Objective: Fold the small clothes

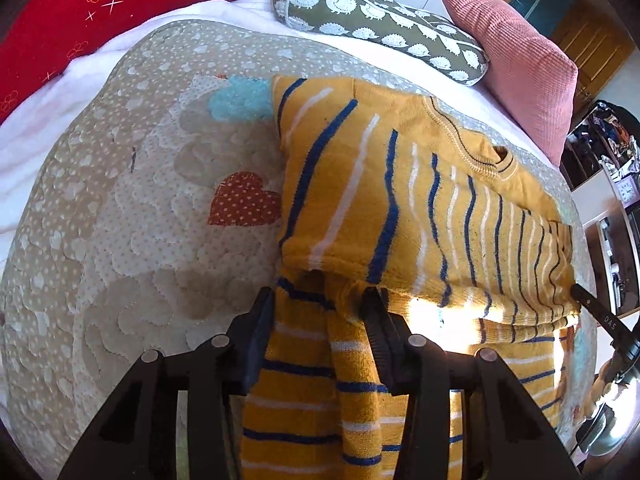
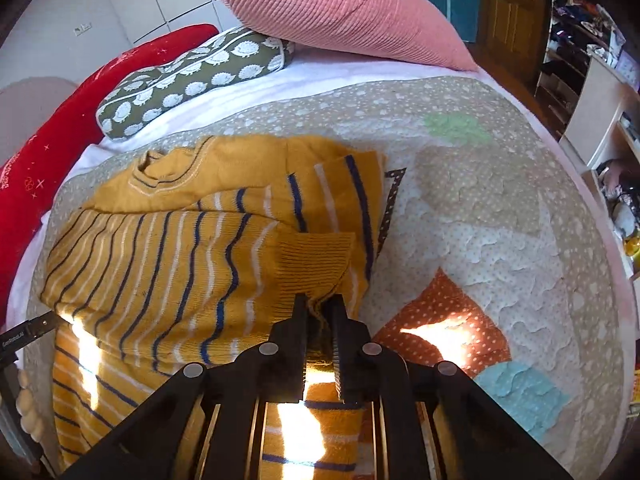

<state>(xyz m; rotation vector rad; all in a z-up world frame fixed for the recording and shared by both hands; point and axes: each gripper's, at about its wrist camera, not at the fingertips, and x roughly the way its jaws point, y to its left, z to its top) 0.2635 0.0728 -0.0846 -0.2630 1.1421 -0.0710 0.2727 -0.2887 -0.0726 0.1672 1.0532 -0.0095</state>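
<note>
A small mustard-yellow sweater (image 1: 384,184) with blue and white stripes lies on a quilted dotted bedspread (image 1: 132,208), its sleeves folded in over the body. My left gripper (image 1: 320,296) is at the sweater's lower left edge, fingers apart with a thick bunch of the fabric between them. In the right wrist view the sweater (image 2: 168,248) fills the left half. My right gripper (image 2: 320,304) is nearly closed on the sweater's lower right edge, beside a ribbed cuff (image 2: 316,264).
A pink ribbed pillow (image 2: 340,12), a green hedgehog-print cushion (image 2: 192,76) and a red cushion (image 2: 56,152) lie at the bed's head. Shelves and furniture (image 2: 592,92) stand past the bed's right edge. Bare bedspread (image 2: 500,208) lies right of the sweater.
</note>
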